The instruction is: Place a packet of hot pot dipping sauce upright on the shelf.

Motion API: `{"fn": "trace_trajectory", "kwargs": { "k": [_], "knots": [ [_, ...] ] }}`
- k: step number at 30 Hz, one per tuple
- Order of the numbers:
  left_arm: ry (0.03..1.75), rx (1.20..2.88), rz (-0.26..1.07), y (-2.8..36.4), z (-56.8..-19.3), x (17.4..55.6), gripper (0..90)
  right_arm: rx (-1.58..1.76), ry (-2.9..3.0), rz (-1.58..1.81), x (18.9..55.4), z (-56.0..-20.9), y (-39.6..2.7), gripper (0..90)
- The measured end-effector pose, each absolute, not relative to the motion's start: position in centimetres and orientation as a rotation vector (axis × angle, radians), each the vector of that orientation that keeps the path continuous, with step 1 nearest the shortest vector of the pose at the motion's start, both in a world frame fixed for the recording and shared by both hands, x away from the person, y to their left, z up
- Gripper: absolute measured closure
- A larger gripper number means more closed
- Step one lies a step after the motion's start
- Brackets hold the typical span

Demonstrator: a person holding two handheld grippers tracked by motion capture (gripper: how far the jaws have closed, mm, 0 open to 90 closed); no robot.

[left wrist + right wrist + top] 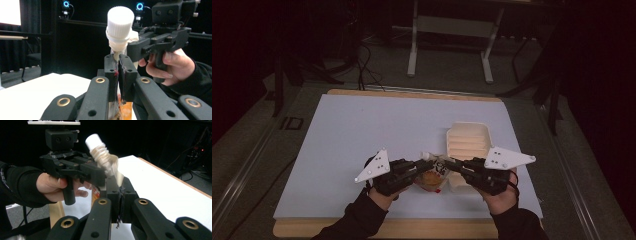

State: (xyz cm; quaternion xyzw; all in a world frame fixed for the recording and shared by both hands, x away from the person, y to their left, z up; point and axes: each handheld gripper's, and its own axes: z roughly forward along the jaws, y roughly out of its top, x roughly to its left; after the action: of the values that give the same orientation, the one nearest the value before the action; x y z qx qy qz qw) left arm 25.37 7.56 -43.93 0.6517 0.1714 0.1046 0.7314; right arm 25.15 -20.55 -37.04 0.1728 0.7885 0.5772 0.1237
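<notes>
Between my two grippers hangs a small spouted pouch [432, 178] with an orange print and a white screw cap [120, 17], just above the pale mat near the table's front. My left gripper [424, 165] is shut on the pouch's top edge below the spout, and its jaws [117, 61] pinch the film. My right gripper [450, 164] is shut on the same top edge from the other side, beside the spout [102, 153]. The pouch's lower part is hidden behind the jaws in both gripper views.
A cream ribbed tray [468, 140] lies open just beyond the right gripper. The pale mat [372, 130] covers a wooden board [297, 227]. A metal table frame [413, 50] and cables stand on the dark floor beyond.
</notes>
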Motion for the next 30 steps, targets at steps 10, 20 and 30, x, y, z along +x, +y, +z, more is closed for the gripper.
{"fn": "trace_trajectory", "kwargs": {
  "k": [10, 20, 30],
  "knots": [
    [0.400, 1.447, 0.239, 8.7, -42.4, 25.5, 59.4, 0.503, 2.295, 1.681, 25.4, -35.9, -21.3, 88.6],
    [0.507, 1.531, 0.329, 11.1, -42.6, 24.9, 26.7, 0.531, 2.287, 1.652, 26.7, -34.8, -24.3, 88.7],
    [0.657, 1.648, 0.379, 13.0, -43.5, 24.5, 0.6, 0.434, 2.351, 1.667, 28.6, -35.5, -27.7, 88.2]
  ]
}}
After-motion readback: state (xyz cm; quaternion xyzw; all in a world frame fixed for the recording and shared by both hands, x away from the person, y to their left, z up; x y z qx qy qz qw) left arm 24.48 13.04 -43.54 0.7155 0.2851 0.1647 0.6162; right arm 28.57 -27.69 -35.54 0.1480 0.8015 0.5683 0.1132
